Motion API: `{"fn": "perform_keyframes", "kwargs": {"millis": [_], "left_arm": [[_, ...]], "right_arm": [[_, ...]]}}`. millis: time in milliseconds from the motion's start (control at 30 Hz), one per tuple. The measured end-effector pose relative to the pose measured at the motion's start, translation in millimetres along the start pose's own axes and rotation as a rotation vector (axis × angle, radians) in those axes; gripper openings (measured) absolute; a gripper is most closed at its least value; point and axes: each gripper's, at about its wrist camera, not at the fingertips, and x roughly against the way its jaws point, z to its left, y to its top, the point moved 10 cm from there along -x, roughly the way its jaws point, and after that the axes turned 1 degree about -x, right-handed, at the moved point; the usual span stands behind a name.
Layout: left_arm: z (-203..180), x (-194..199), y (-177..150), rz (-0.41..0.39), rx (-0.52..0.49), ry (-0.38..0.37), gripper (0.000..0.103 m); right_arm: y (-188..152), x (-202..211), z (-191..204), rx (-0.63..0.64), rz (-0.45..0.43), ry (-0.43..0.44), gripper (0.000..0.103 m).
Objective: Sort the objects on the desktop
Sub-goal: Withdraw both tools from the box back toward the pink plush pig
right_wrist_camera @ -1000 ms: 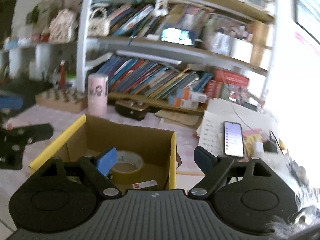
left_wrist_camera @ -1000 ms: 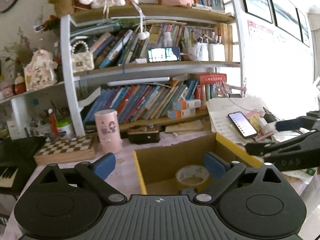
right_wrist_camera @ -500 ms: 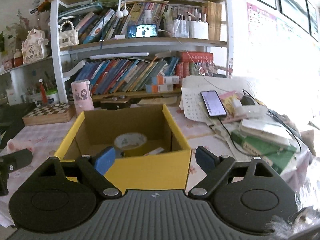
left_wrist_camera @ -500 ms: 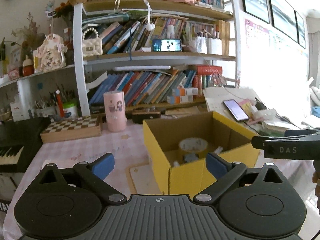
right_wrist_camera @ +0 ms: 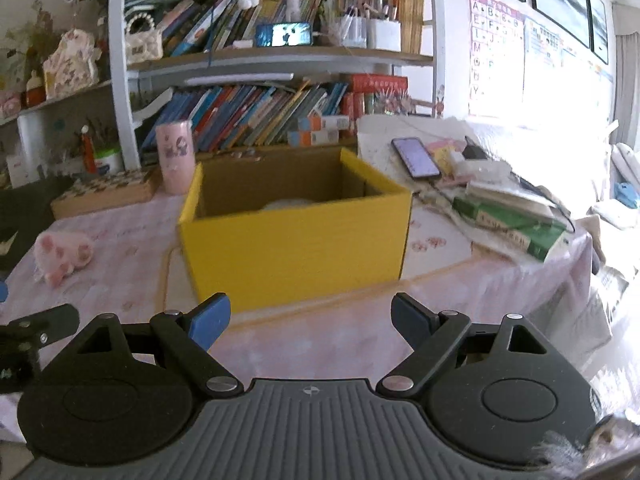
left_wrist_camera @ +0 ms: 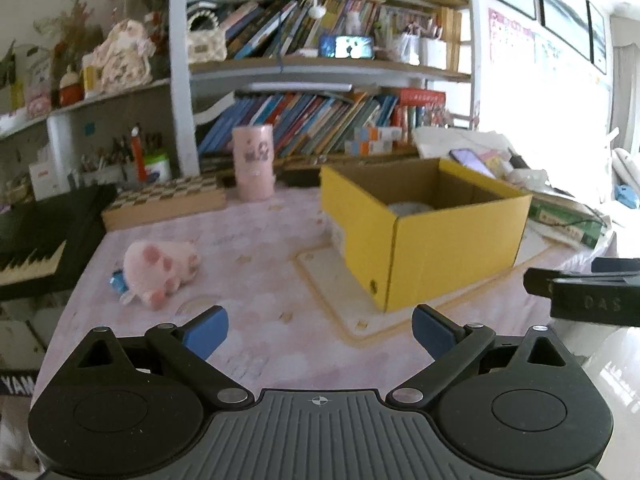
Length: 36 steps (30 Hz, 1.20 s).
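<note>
Ahead and right of the left gripper stands the yellow cardboard box; ahead-left lies the pink plush toy, nearer it than the right gripper. Both grippers gape empty.

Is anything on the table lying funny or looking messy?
Yes. The pink plush toy lies tipped on its side, alone on the tablecloth, left of the yellow box. Right of the box, the pile of books and papers is heaped untidily, with a phone on top.
</note>
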Motion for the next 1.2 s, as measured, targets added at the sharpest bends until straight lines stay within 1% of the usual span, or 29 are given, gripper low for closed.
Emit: {"fn": "perform_keyframes", "kwargs": {"millis": [233,433,633,800,900,1100,1200], "left_arm": [[31.6,9.5,-26.7,0.04,0.019,0.022,0.1],[58.4,15.9,-40.6,0.059,0.046,0.054,0.1],[90.4,22.3,-53.7,0.07,0.094,0.083,0.1],[118.3,23.1,-64.2,0.086,0.118,0.102,0.1],[135.3,20.6,-68.4,0.091,0.124,0.138,0.1],[165.5,15.4,-77.4,0.09,0.189,0.226,0.1],[176.1,17.0,-77.5,0.072,0.21,0.255,0.1]], "right_arm": [[-34.2,7.0,43.7,0.01,0.06,0.038,0.087],[-52.8,5.7,84.1,0.021,0.105,0.085,0.087],[-56.3,4.8,120.8,0.067,0.112,0.114,0.087],[-54.6,1.7,144.1,0.071,0.105,0.128,0.087],[-52.9,-3.4,157.6,0.079,0.104,0.151,0.087],[-49.2,-21.6,185.6,0.131,0.099,0.235,0.087],[-48.0,-31.8,197.8,0.153,0.093,0.279,0.087]]}}
